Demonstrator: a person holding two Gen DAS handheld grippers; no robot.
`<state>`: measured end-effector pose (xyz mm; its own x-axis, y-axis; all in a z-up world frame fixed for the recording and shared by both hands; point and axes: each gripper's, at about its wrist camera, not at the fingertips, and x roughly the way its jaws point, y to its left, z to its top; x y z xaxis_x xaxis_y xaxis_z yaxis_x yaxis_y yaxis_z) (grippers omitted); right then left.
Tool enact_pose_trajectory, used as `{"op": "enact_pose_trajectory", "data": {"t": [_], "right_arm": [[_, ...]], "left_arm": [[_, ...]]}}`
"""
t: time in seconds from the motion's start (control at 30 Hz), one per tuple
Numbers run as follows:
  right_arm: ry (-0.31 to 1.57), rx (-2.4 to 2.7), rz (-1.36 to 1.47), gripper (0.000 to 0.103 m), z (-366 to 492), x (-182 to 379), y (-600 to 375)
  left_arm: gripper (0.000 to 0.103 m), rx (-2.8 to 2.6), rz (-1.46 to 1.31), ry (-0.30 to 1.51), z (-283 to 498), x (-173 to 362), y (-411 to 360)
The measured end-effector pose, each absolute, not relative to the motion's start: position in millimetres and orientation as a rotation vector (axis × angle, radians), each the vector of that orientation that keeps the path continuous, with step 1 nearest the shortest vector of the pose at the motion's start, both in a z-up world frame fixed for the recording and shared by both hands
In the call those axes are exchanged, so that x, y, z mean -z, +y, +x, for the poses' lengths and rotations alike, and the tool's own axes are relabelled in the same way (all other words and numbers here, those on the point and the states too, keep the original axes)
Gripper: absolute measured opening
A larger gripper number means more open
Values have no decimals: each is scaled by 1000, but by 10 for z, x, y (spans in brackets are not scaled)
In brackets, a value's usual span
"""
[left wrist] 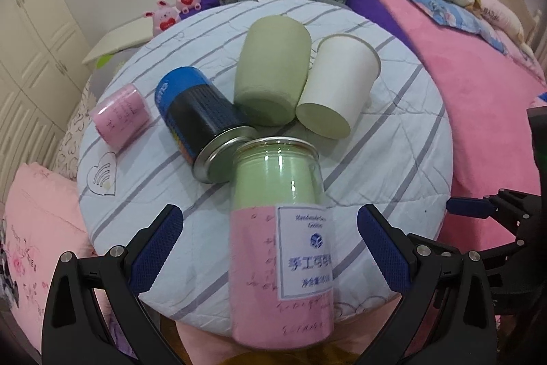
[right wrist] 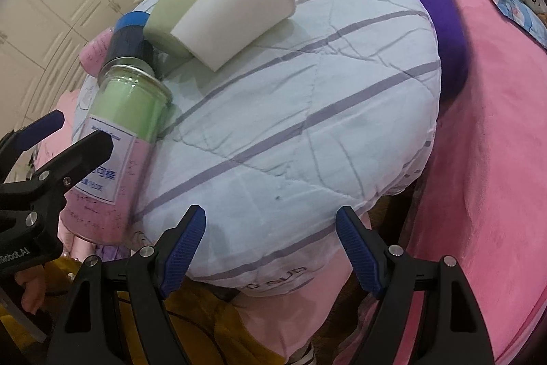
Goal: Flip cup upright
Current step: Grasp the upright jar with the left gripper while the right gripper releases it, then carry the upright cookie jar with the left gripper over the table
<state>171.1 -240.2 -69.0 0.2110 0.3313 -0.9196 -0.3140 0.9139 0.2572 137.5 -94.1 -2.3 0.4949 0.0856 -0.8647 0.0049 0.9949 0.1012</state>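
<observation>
Glass jar (left wrist: 280, 228), green-and-pink filled, lies sideways between open left tongs (left wrist: 270, 248).

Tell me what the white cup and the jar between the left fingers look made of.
White cup: likely paper, matte, with a thin rolled rim. Jar: clear glass or plastic, glossy with highlights, pink paper label, pale green contents.

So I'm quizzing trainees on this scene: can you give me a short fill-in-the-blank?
1. The white paper cup lies on its ____.
2. The sage-green ceramic cup touches the white cup on the white cup's ____ side in the left wrist view.
3. The left gripper straddles the pink-labelled glass jar with jaws ____.

Missing: side; left; open
</observation>
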Motion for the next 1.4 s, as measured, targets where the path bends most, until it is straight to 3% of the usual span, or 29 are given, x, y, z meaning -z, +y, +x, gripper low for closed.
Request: {"op": "enact_pose_trajectory", "data": {"t": [0.57, 0.83, 1.4], "right_arm": [[1268, -479, 3, 80, 1942, 717, -2649], [1211, -472, 5, 80, 1963, 650, -2680], [1210, -474, -22, 80, 1902, 569, -2518]], "left_arm": [[103, -93, 112, 1101, 1598, 244, -1022], [71, -83, 112, 1133, 1617, 327, -990], [71, -38, 103, 1033, 1512, 61, -951]]}}
